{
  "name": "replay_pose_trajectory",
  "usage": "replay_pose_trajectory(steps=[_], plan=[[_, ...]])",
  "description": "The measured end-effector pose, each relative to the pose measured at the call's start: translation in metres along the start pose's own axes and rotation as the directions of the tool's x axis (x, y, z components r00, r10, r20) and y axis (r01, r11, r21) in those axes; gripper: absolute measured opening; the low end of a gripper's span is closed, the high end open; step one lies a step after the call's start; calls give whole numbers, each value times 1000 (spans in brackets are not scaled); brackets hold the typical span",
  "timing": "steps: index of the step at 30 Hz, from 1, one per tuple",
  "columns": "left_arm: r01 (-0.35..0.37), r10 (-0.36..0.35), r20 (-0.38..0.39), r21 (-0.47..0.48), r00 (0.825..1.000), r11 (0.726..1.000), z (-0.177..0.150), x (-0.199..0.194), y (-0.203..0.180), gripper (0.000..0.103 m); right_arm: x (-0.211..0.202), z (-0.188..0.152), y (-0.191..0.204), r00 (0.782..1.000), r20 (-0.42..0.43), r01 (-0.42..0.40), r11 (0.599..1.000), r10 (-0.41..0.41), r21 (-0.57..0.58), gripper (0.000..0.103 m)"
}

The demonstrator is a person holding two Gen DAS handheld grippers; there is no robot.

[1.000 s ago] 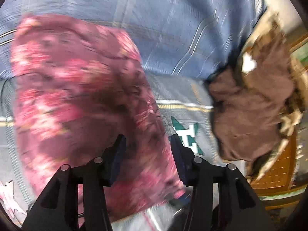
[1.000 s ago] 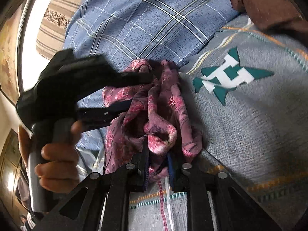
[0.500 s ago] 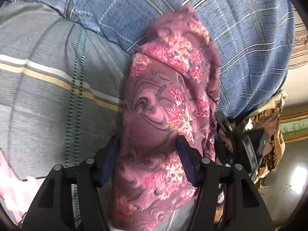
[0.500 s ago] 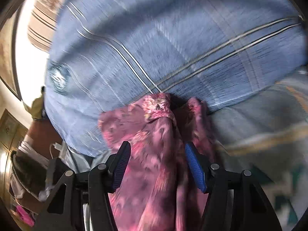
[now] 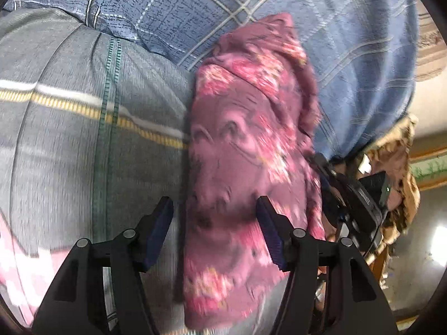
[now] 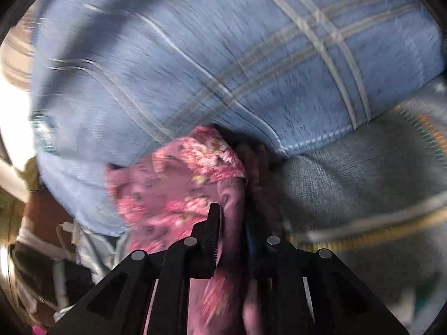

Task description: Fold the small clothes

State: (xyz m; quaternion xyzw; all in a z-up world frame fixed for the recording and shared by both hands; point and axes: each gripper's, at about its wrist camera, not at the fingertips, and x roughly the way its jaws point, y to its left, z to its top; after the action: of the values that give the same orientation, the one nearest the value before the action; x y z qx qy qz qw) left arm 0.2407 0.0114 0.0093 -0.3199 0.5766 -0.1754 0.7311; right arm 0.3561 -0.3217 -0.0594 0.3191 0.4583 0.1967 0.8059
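Note:
A maroon garment with pink flowers (image 5: 245,145) lies on the grey striped blanket (image 5: 69,128), its far end against a blue plaid pillow (image 5: 349,64). My left gripper (image 5: 215,223) is open, its jaws wide, over the garment's near part. The right gripper shows at the garment's right edge in the left wrist view (image 5: 352,201). In the right wrist view the garment (image 6: 173,189) is bunched, and my right gripper (image 6: 233,223) is shut on a fold of it. The frames are blurred.
The blue plaid pillow (image 6: 223,64) fills the back of the bed. A pink and white cloth (image 5: 16,273) lies at the left edge. Brown clothes (image 5: 396,167) and furniture stand beyond the bed's right side.
My right gripper was open half a second ago and has closed on the garment. My left gripper stays open and has shifted a little left over the garment.

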Motion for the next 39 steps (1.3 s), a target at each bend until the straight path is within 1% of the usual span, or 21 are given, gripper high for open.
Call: replay_pose_trajectory(steps=[2, 7, 9, 10, 11, 12, 13, 15, 17, 19, 23, 24, 25, 27, 29, 30, 31, 32, 33, 36, 39], plan=[[44, -44, -23, 22, 999, 999, -15, -7, -3, 62, -27, -19, 6, 999, -34, -27, 998, 25, -58, 52], [58, -57, -45, 23, 997, 998, -53, 5, -3, 72, -48, -71, 4, 991, -125, -62, 990, 46, -128, 59], [70, -70, -12, -13, 997, 997, -59, 5, 2, 71, -40, -83, 6, 992, -130, -15, 985, -8, -174, 61], [60, -60, -2, -20, 998, 998, -58, 6, 2, 68, -35, -88, 10, 992, -113, 28, 976, -53, -216, 58], [44, -44, -4, -30, 999, 999, -58, 4, 0, 48, -34, -92, 16, 990, -91, 78, 961, -105, -264, 47], [44, -44, -11, -41, 999, 998, -58, 2, -1, 28, -34, -93, 22, 986, -78, 116, 948, -145, -296, 31], [51, -52, -11, -51, 999, 997, -59, -3, -3, 26, -38, -92, 28, 986, -75, 122, 945, -152, -303, 9], [63, -63, 6, -48, 998, 997, -67, -21, -6, 25, -67, -88, 31, 1000, -23, 16, 976, -22, -215, 9], [55, -54, 26, -18, 998, 998, -76, -26, -9, 25, -94, -84, 23, 996, 16, -85, 984, 88, -158, 9], [32, -32, 23, -19, 999, 999, -85, -24, -4, 25, -100, -90, 17, 993, 10, -117, 987, 119, -109, 9], [-51, 50, -19, -40, 999, 998, -92, -2, 13, 25, -73, -116, -17, 997, -72, 30, 997, -35, -65, 8], [-32, 31, -19, -56, 999, 998, -91, -1, 18, 24, -64, -121, -25, 991, -81, 97, 992, -103, -78, 7], [-16, 15, -17, -62, 1000, 998, -91, -6, 20, 24, -61, -123, -28, 993, -71, 91, 992, -97, -82, 4], [-18, 17, -14, -23, 1000, 1000, -91, -15, 15, 24, -68, -120, -23, 994, -72, 78, 994, -83, -74, 14], [-33, 33, 13, 45, 999, 998, -95, -31, 12, 26, -78, -107, -6, 994, -40, 97, 989, -102, -113, 17], [-40, 38, 31, 87, 999, 995, -95, -37, 7, 36, -88, -99, 7, 995, 0, 100, 983, -101, -155, 18], [-38, 34, 43, 110, 999, 993, -94, -40, 5, 43, -98, -89, 21, 994, 45, 102, 974, -95, -204, 26], [-38, 31, 53, 125, 998, 991, -91, -41, 3, 54, -102, -80, 32, 994, 67, 103, 966, -90, -239, 40], [-35, 27, 65, 132, 998, 991, -87, -41, 1, 55, -100, -70, 47, 994, 78, 100, 956, -81, -276, 46], [-33, 23, 65, 152, 998, 988, -74, -31, -4, 55, -67, -35, 96, 998, 28, 62, 919, -55, -389, 51], [-36, 28, 55, 148, 998, 988, -63, -21, -1, 56, -19, -13, 134, 994, -12, 90, 871, -109, -483, 53]])
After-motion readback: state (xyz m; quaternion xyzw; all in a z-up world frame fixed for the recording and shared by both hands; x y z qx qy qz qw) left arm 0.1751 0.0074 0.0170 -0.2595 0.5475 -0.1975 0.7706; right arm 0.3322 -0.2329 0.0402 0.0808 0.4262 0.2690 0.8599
